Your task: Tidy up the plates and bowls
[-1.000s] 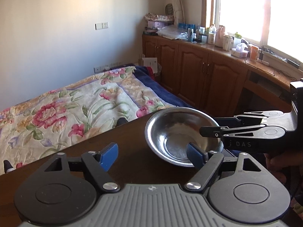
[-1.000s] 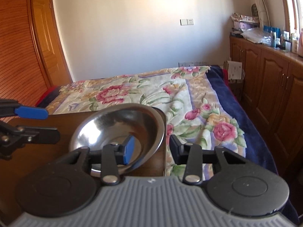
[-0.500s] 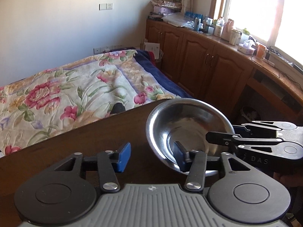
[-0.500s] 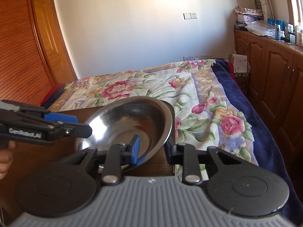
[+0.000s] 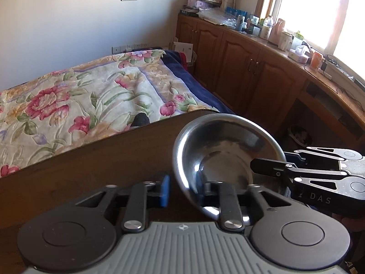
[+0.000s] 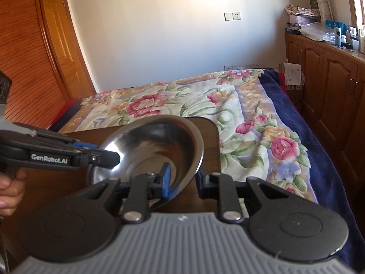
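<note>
- One shiny round steel bowl (image 5: 224, 153) was in view, tilted above the corner of the dark wooden table (image 5: 91, 159).
- Two grippers met on it: the left gripper (image 5: 183, 190) straddled the near rim, blue pad outside, other finger inside, whether clamped I cannot tell.
- The right gripper (image 6: 182, 179) pinched the rim, blue pad inside.
- Readable writing: "DAS" and "GenRobot.AI".
- Beyond lay one floral quilted bed (image 6: 205, 105).

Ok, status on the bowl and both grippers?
Right gripper clamped on steel bowl rim, bowl tilted. Left gripper open, straddling the rim too. Bowl near table corner.
</note>
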The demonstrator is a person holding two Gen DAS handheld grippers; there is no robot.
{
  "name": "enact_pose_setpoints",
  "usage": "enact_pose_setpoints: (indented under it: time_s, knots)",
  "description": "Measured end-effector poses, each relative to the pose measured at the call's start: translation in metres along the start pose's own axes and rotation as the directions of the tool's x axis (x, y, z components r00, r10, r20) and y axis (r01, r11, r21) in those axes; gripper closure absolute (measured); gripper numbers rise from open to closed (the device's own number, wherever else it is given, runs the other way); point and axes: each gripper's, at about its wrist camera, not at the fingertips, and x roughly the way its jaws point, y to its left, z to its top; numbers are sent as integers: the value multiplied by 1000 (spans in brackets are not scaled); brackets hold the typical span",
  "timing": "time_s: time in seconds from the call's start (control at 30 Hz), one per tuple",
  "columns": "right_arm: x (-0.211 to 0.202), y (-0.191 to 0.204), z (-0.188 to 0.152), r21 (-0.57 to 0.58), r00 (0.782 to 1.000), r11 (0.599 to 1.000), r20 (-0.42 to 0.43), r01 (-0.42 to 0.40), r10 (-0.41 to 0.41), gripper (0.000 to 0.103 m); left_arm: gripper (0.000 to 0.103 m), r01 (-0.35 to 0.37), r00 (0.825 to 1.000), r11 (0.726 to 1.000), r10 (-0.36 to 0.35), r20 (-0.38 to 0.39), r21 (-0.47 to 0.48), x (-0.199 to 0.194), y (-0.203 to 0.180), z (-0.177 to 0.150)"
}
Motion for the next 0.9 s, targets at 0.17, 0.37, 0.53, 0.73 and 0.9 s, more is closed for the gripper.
enact_pose_setpoints:
  time_s: [0.17, 0.37, 0.53, 0.73, 0.9]
  knots:
    - [-1, 2, 0, 10, 1000, 1000, -8, -1, 1, 84, 86, -11, 1000, 1000, 11, 10, 16, -9, -1, -2]
    - [-11, 7, 1, 11, 1000, 1000, 6, -6, 5, 87, 87, -16, 999, 999, 15, 31, 29, -28, -3, -6]
    - [-24, 16, 6, -3, 1000, 1000, 28, -3, 4, 87, 87, -12, 998, 999, 10, 66, 37, -49, -6, -5]
    - [-42, 24, 10, -17, 998, 1000, 60, 5, -3, 87, 87, -11, 994, 998, 4, 114, 56, -78, -12, -5]
    - [-57, 32, 14, -31, 996, 1000, 85, 7, -4, 87, 87, -12, 989, 998, 2, 145, 68, -99, -15, -7]
